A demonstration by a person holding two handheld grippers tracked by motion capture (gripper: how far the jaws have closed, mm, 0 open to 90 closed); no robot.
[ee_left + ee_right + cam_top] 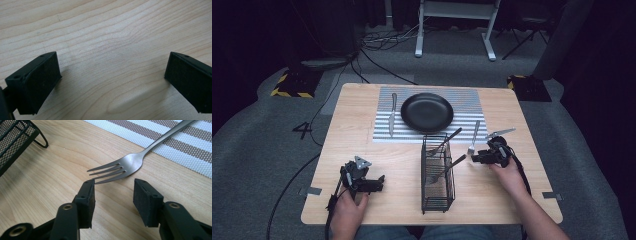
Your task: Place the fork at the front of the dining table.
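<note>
Fork (pixel 125 166): on the table, right of the caddy, tines toward the near edge, handle running back onto the mat; lies flat, just ahead of the right gripper's pads; one tine tip nearly at the left pad's top corner, contact not clear.
Right gripper (pixel 113 198): near the table's right side, low over the wood, pointed at the fork tines; jaws partly spread, nothing between the pads, fork not gripped.
Right hand (pixel 508 175): wrapped around the gripper body, forearm entering from the bottom right.
Left gripper (pixel 377 183): near the front left of the table, well apart from the caddy; jaws spread wide over bare wood, nothing between them.
Left hand (pixel 348 207): behind the gripper, at the near edge.
Caddy (pixel 437 175): black wire mesh, upright, in the middle front of the table; two dark-handled utensils leaning out of it toward the upper right.
Mat (pixel 462 100): striped grey and white, at the far half of the table.
Plate (pixel 427 112): black, round, centred on the mat.
Knife (pixel 392 114): on the mat, left of the plate, lying lengthwise.
Table (pixel 352 125): light wood, grain plain in both gripper views.
</note>
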